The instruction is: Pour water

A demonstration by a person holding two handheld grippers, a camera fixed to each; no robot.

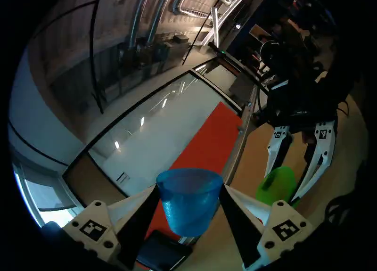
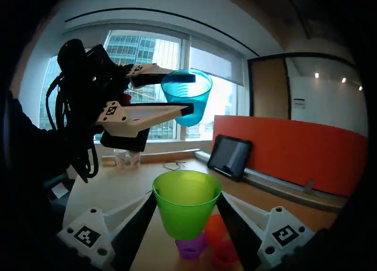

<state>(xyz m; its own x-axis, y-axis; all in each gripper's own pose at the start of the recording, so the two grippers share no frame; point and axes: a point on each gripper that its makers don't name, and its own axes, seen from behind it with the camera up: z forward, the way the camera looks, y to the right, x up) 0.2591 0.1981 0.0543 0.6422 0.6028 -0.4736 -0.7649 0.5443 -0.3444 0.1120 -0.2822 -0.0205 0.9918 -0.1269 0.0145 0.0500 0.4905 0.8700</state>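
We see the left hand-held gripper clenched on a blue cup, one finger pressing each side. In the right gripper view, this same left hand-held gripper is up in the air, and its blue cup sits higher than the green cup and a bit to the left. The blue cup looks almost upright. We cannot tell if there is water in it.

The right hand-held gripper squeezes the green cup from both sides, open end up, over the wooden worktop. Under the green cup stand three small cups: an orange one, a purple one and a pink one. A dark tablet leans near an orange wall.
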